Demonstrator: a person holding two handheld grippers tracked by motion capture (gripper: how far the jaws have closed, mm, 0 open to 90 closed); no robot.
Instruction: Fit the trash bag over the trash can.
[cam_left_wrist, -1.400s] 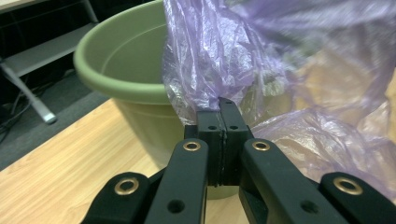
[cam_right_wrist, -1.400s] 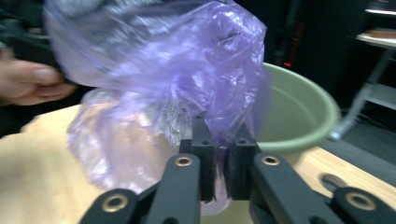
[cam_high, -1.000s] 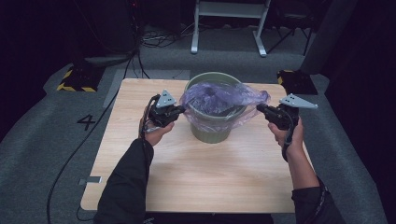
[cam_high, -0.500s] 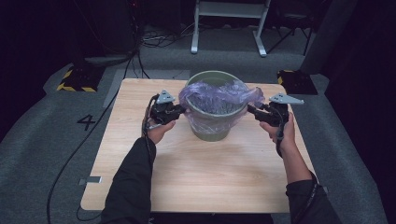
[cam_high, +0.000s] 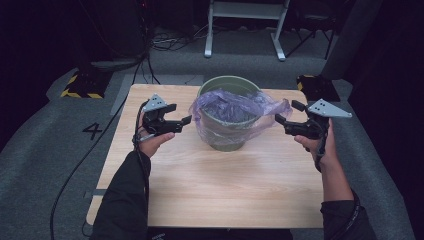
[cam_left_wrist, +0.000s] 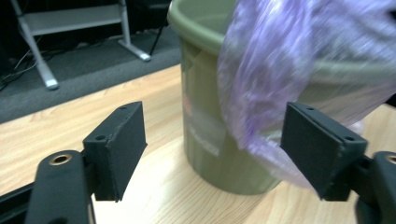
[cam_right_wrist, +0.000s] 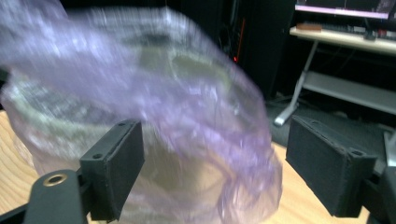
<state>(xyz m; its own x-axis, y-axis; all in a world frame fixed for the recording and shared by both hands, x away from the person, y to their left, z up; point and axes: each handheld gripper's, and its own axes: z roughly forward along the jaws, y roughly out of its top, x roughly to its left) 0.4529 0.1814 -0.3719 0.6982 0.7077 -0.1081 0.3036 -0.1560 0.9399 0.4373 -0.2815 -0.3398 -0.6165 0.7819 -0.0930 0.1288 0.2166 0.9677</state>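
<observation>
High view | purple bag (cam_high: 235, 107) over bucket (cam_high: 225, 140) | between parted tongs

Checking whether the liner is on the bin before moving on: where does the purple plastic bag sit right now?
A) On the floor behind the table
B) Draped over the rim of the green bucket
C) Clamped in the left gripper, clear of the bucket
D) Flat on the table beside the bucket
B: the purple plastic bag hangs over the rim of the green bucket, while the left gripper and right gripper stand open, apart from it.
</observation>
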